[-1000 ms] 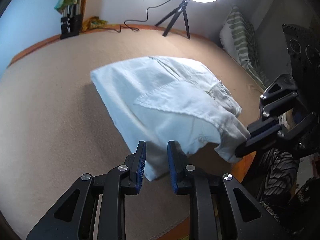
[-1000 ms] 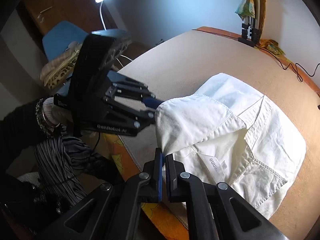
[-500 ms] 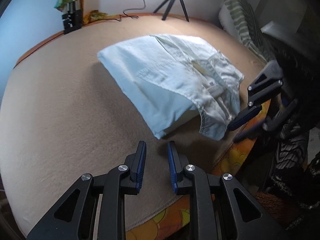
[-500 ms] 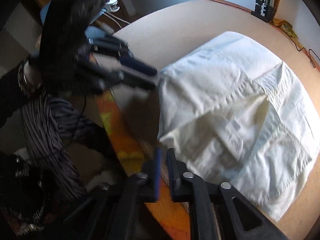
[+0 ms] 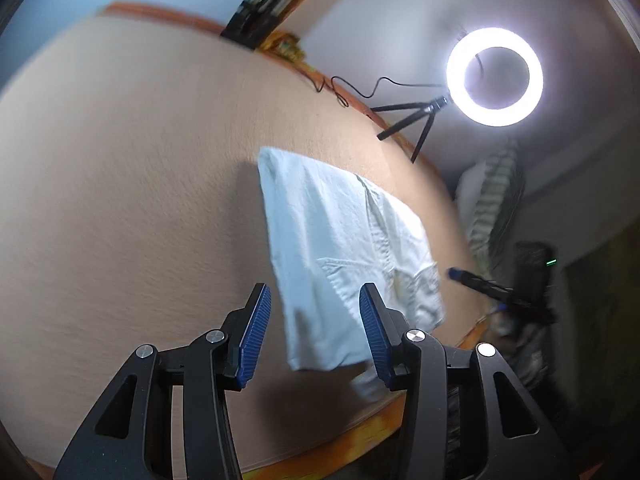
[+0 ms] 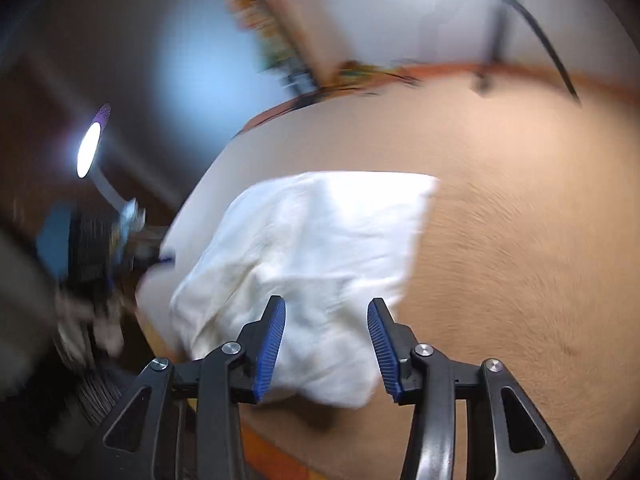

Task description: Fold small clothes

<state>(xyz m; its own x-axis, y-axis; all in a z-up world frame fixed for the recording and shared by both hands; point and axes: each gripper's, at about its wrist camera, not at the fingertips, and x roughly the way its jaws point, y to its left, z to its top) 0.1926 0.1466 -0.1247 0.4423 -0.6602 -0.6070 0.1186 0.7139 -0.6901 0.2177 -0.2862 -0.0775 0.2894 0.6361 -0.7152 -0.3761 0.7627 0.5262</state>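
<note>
A small white folded garment (image 5: 348, 248) lies flat on the beige bed cover (image 5: 120, 200), near its orange front edge. My left gripper (image 5: 314, 296) hovers over the garment's near corner. Its jaws are opening and the blue pads stand apart, pressing on nothing. My right gripper (image 6: 327, 308) hangs over the garment (image 6: 320, 248) from the other side. Its jaws are also opening, with cloth below them but not pinched. Each gripper shows blurred in the other's view, the right gripper (image 5: 476, 280) beside the bed edge and the left gripper (image 6: 120, 256) at the left. Both views are motion-blurred.
A lit ring light (image 5: 495, 76) on a small tripod stands at the back of the bed, its cable trailing along the edge. A striped pillow (image 5: 492, 200) leans at the right. A desk lamp (image 6: 89, 150) shines beyond the bed. A person's striped clothing shows dimly below the bed edge.
Both grippers let go of the garment's corners and their jaws widened. The cloth dropped flat onto the bed. Both wrists rolled, and the right gripper swung sideways along the bed edge.
</note>
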